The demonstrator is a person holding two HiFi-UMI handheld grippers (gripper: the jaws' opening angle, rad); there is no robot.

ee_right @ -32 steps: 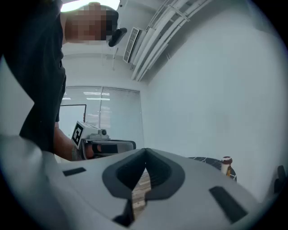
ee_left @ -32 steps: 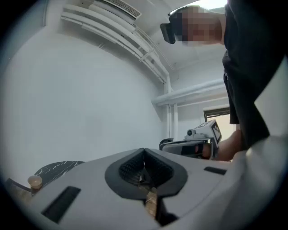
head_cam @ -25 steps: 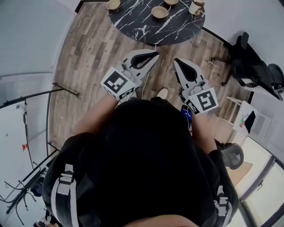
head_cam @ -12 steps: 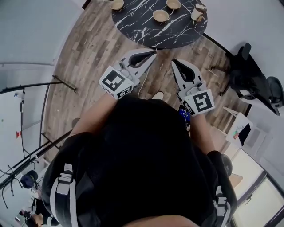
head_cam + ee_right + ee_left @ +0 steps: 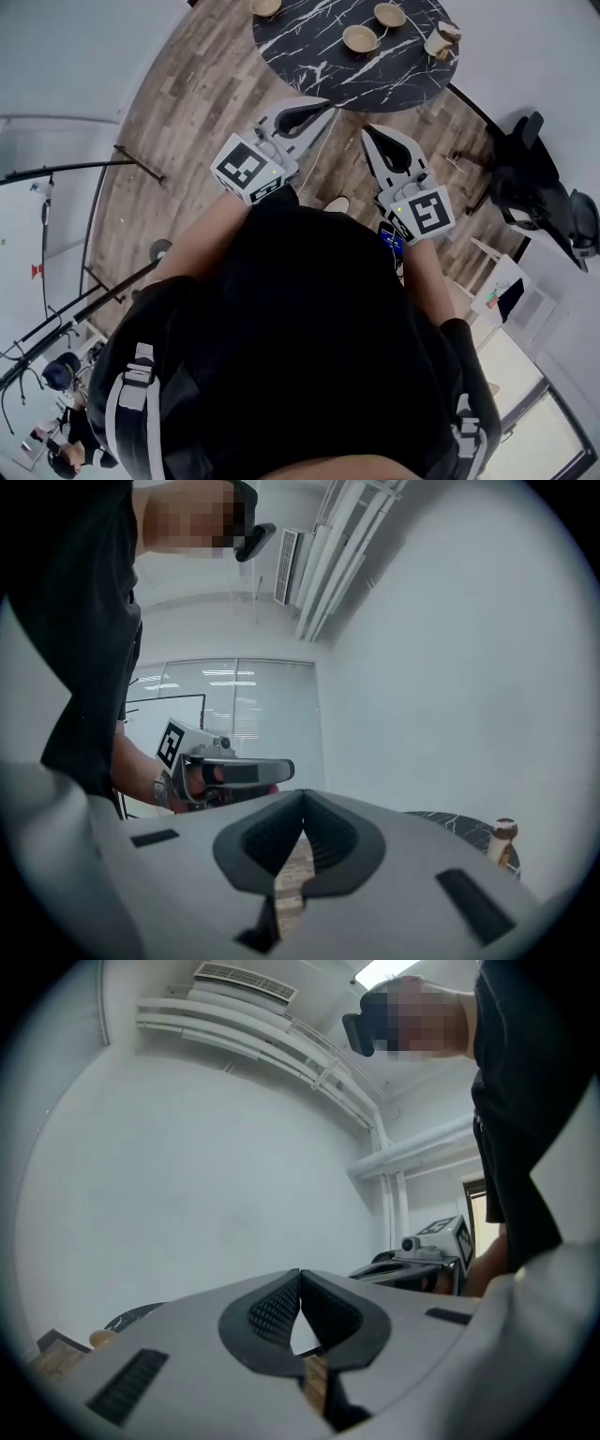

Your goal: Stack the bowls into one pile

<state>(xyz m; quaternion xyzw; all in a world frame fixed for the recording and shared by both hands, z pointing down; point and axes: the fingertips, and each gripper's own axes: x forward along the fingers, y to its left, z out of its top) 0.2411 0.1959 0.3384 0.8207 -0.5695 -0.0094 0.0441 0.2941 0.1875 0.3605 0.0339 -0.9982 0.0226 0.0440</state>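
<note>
Three bowls (image 5: 360, 38) sit apart on the table (image 5: 319, 66), well ahead of my left claw (image 5: 322, 105) and right claw (image 5: 369, 133). Left gripper view: claw closed together, nothing held. Right gripper view: likewise closed, empty. I'd spread both claws before reaching a rim, approaching level.

no words or numbers can be read; only black-and-white square marker patterns stand on the cube (image 5: 248, 169) of the left gripper (image 5: 326, 104) and that of the right gripper (image 5: 367, 132).
</note>
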